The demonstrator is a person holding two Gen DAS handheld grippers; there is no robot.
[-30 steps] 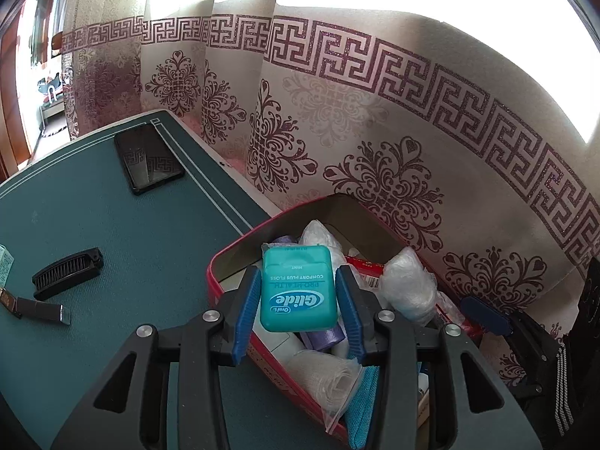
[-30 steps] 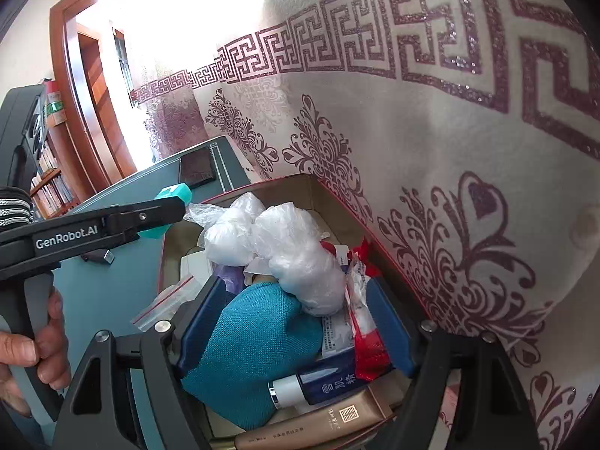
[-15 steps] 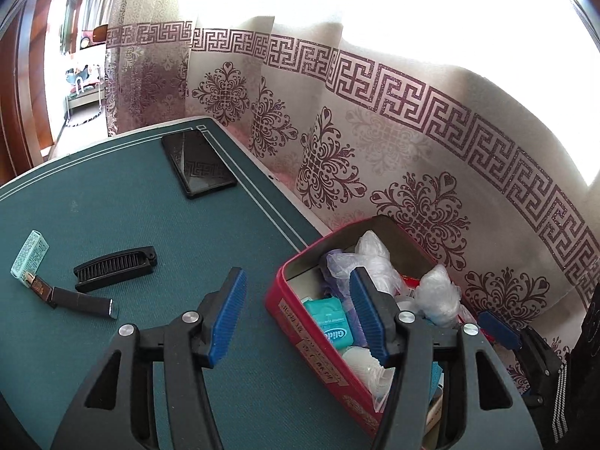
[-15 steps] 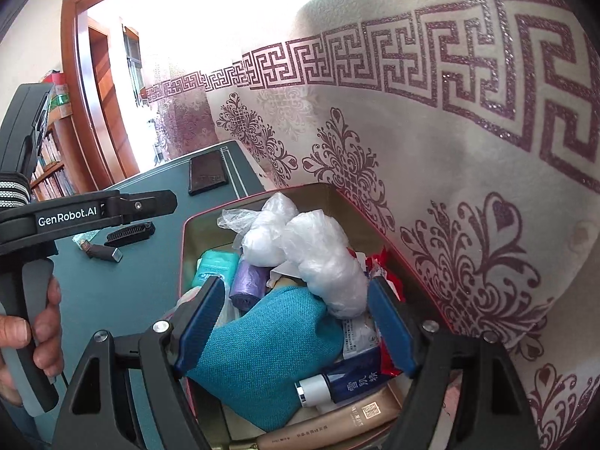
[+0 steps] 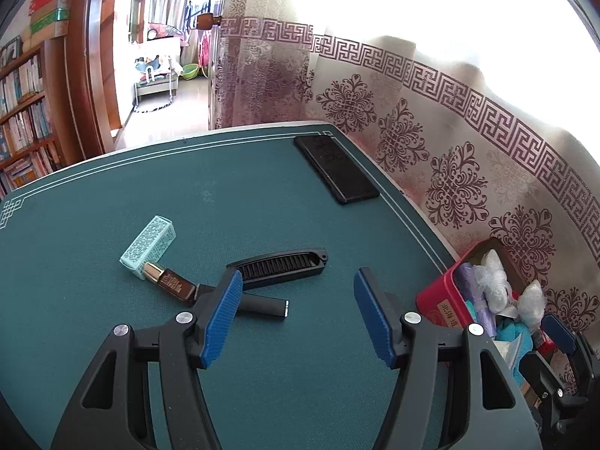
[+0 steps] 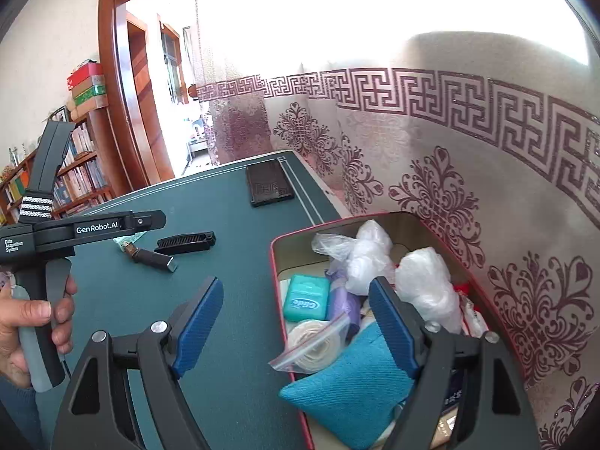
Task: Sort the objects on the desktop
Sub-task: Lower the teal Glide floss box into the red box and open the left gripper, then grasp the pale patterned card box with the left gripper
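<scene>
Left claw (image 5: 294, 313) is opening wide with nothing in it, pointing down at the black comb (image 5: 279, 264) on the green table (image 5: 112, 337). It should drop straight over the comb's middle and pinch gently. Right claw (image 6: 296, 318) is hanging wide and empty over the full red box (image 6: 275, 258). Lying just beside the comb, the dark tube (image 5: 262, 303) could be getting in the way.
</scene>
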